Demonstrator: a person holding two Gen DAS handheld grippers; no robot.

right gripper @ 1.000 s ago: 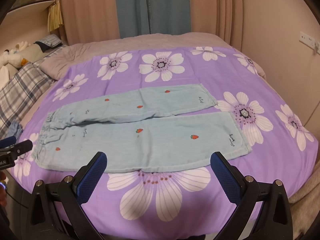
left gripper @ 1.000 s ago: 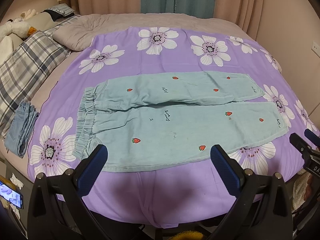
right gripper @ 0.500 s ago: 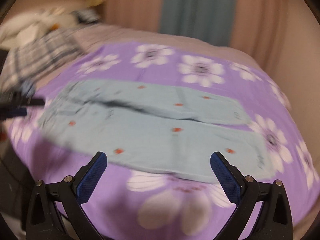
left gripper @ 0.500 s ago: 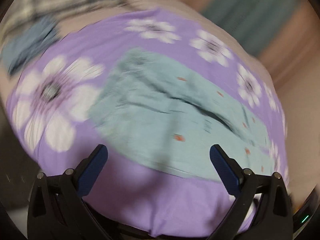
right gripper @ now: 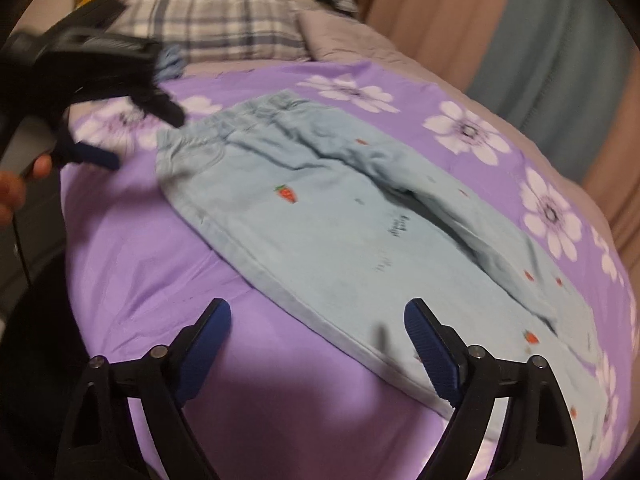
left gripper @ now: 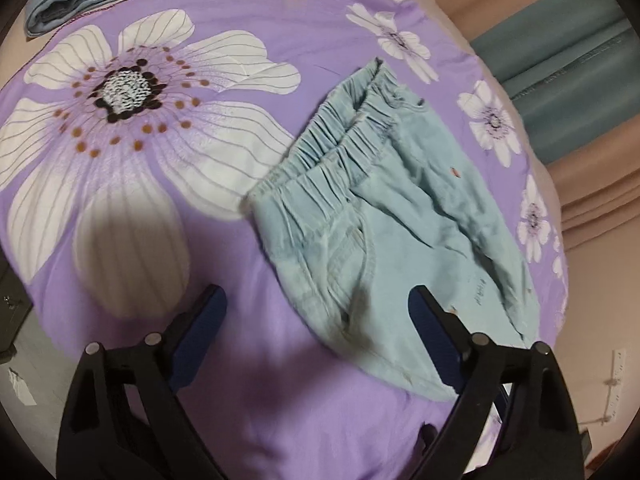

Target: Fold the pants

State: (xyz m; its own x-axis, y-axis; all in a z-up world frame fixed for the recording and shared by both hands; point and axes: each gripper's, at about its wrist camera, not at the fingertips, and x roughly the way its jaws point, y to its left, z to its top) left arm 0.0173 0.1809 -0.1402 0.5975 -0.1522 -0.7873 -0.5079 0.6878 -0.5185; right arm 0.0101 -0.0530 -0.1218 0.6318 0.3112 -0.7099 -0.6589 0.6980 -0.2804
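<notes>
The light blue pants (left gripper: 384,220) lie flat on the purple flowered bedspread (left gripper: 280,32) of the bed, both legs side by side and not yet folded, the gathered waistband (left gripper: 336,148) at one end and the legs running away from it toward the curtain side. Their long axis runs slantwise across both wrist views, from upper left to lower right. The left tool (left gripper: 316,344) hangs over the near side seam just below the waistband, its right finger above the cloth at the hip and its left finger above bare bedspread. The right tool (right gripper: 318,346) hangs over the same near edge further along the leg — so the left hand is the nearer one to the waist, the right to the leg. Both tools stand wide apart and grip nothing; their jaws have just been closing a little, with the pants' edge below the gap but not pinched. The likely coming move is to take that near edge at two points and carry it over the far leg.
</notes>
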